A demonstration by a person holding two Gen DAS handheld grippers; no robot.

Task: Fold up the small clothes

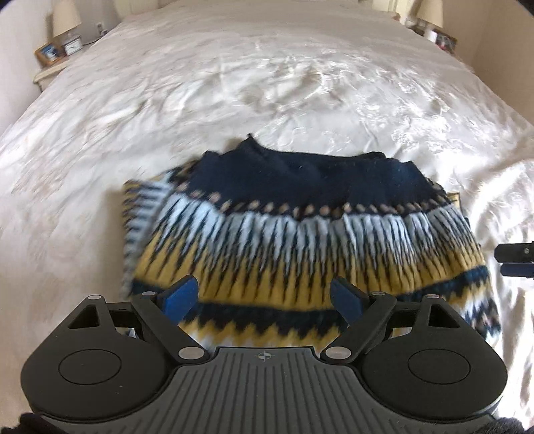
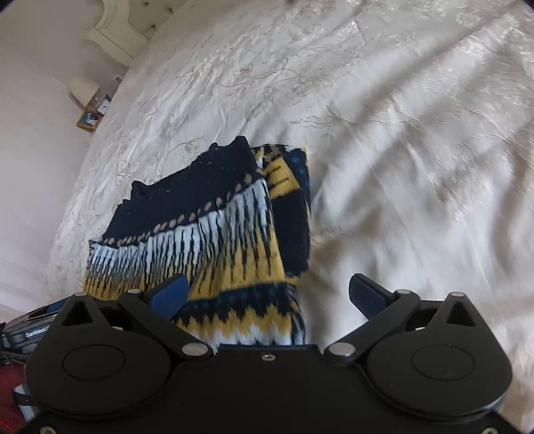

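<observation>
On the bed (image 1: 267,83), covered with a cream embroidered spread: one folded sweater (image 1: 300,233), knitted in navy, white and mustard bands, lying flat near the close edge. Navy yoke and neckline turned toward the far end of the bed; zigzag hem band nearest the cameras. Second layer of the same knit showing along the right side in the right wrist view, tucked under the top fold. Left gripper (image 1: 263,297) above the near hem, jaws spread wide, blue pads apart, nothing held; cloth visible between them but not pinched. Right gripper (image 2: 267,297) over the sweater's right near corner, jaws likewise wide apart and empty; left pad over the knit, right pad over bare spread. Contact between pads and cloth not determinable in either view. Tips of the right gripper visible at the right edge of the left wrist view, just beside the sweater. Bedside stand (image 1: 50,71) at far left with lamp (image 1: 66,18), framed picture (image 1: 50,51) and small clock (image 1: 72,45). Second lamp (image 1: 429,13) at far right. Some motion blur in both views.
</observation>
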